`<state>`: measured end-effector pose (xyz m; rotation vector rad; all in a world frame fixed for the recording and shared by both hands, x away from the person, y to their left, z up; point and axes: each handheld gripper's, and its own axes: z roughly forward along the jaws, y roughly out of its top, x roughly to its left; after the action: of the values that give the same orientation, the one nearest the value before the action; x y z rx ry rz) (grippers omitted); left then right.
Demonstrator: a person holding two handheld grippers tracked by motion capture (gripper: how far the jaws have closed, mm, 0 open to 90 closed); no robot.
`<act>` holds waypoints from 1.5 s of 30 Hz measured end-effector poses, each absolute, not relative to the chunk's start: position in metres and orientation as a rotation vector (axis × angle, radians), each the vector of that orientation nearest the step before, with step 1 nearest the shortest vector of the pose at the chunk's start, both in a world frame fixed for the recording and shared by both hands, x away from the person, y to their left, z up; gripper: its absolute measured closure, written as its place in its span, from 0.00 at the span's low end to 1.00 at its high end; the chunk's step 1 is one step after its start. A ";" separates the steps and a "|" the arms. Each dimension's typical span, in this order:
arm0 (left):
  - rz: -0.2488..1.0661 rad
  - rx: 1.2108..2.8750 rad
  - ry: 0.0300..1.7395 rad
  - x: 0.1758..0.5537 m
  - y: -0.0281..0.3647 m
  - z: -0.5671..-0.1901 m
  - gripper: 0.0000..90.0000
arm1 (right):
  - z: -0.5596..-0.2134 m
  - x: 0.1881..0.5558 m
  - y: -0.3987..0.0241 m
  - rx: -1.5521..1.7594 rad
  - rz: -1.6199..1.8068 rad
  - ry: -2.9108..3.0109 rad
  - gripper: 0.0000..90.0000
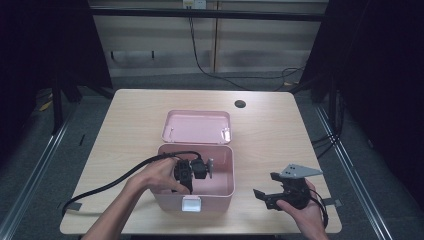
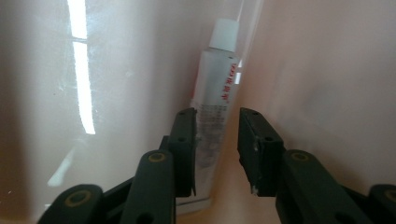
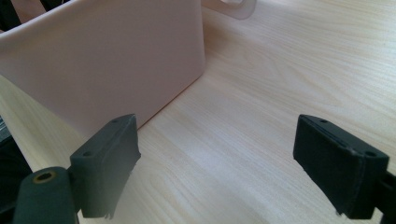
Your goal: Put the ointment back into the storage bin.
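Inside the pink box (image 1: 222, 172), a white tube (image 2: 212, 112) was loosely flanked by the left gripper (image 2: 215, 144), unclamped; the right gripper (image 3: 217, 168) was held wide open.

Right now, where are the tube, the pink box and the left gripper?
tube (image 2: 212, 100): left gripper view, on its white printed body below the cap.
pink box (image 1: 232, 167): high view, on its right wall's rim.
left gripper (image 2: 215, 149): left gripper view, midway between its fingertips.
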<state>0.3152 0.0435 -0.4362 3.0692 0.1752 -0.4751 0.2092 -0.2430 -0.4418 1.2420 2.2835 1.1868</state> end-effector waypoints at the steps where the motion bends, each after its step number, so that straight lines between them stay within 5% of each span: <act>1: -0.478 3.070 0.171 0.316 0.044 -0.436 0.75 | -0.442 0.209 -0.243 1.241 1.187 2.284 0.15; 45: -0.151 2.909 0.213 0.308 0.073 -0.370 0.75 | -0.442 0.209 -0.242 1.242 1.185 2.287 0.15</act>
<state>0.3085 0.0725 -0.3704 2.9086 0.2126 -0.1506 0.2094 -0.2424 -0.4419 1.2421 2.2865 1.1855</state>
